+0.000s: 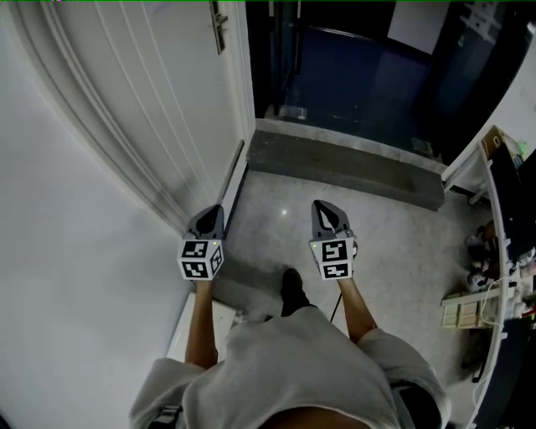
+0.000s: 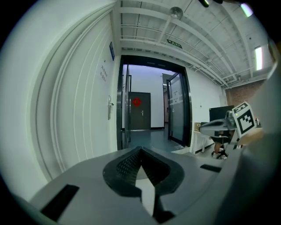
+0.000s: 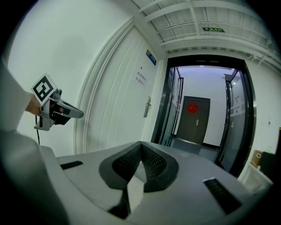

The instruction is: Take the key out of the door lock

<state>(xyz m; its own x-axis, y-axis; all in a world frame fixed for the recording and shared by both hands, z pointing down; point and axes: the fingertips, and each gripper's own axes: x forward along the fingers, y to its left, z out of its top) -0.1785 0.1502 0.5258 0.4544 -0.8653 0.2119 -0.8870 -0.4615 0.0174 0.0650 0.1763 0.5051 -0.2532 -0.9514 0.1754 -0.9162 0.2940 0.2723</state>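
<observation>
two grippers (image 1: 216,209) (image 1: 321,205), one white door (image 1: 167,109), one handle (image 1: 219,25), one concrete step (image 1: 343,167) (plus one dark door (image 2: 139,110) beyond).

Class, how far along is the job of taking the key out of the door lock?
Nothing looks done yet. In hand: the left gripper and right gripper are both shut and empty, short of the white panelled door. Left: reach its metal lever handle, find the key, not visible here, and pull it out.

door lock (image 2: 109,108) too small, door sign (image 3: 141,79) unreadable
</observation>
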